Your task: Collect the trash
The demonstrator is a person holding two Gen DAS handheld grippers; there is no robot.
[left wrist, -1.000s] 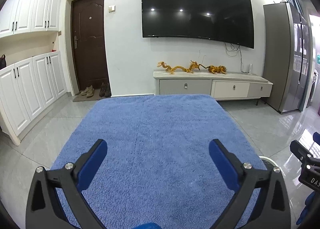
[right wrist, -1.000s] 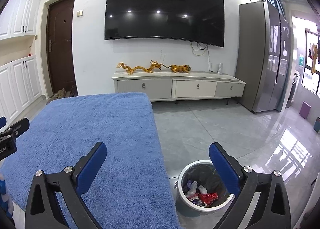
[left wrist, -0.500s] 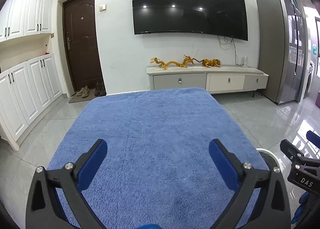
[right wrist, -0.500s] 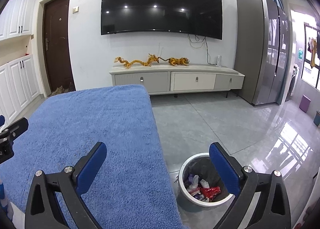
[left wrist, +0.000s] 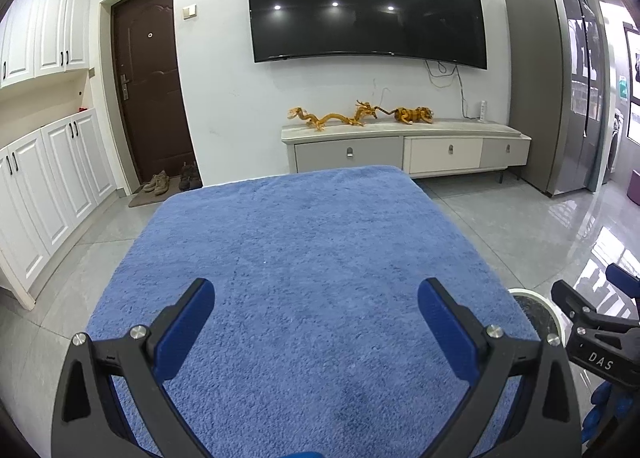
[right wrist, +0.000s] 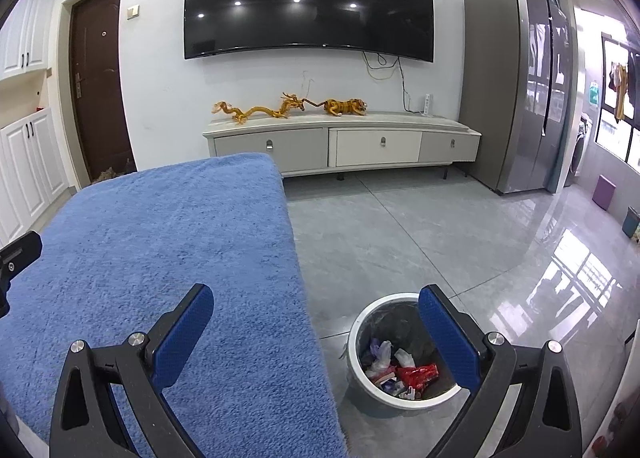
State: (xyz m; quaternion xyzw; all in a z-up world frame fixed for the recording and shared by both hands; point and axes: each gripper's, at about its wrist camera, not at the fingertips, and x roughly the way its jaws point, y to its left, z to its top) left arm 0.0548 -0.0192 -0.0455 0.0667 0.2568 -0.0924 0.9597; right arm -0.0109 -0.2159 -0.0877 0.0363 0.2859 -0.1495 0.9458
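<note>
- White cabinets (left wrist: 52, 178) line the far left wall, with a strip of grey floor (left wrist: 100, 234) between them and the blue towel-covered table (left wrist: 304, 258).
- The left gripper (left wrist: 316, 322) hangs over the near middle of the table, jaws spread wide, nothing between them.
- The table's long axis runs near to far, toward the TV console (right wrist: 344, 146); its right edge drops straight to the floor.
- The right gripper (right wrist: 316, 324) sits above that right edge, jaws wide and empty.
- The trash bin (right wrist: 400, 358) stands upright on the floor just beside the table's near right edge, mouth up, wrappers (right wrist: 404, 372) inside.
- Bare tile stretches right to the fridge (right wrist: 516, 86).
</note>
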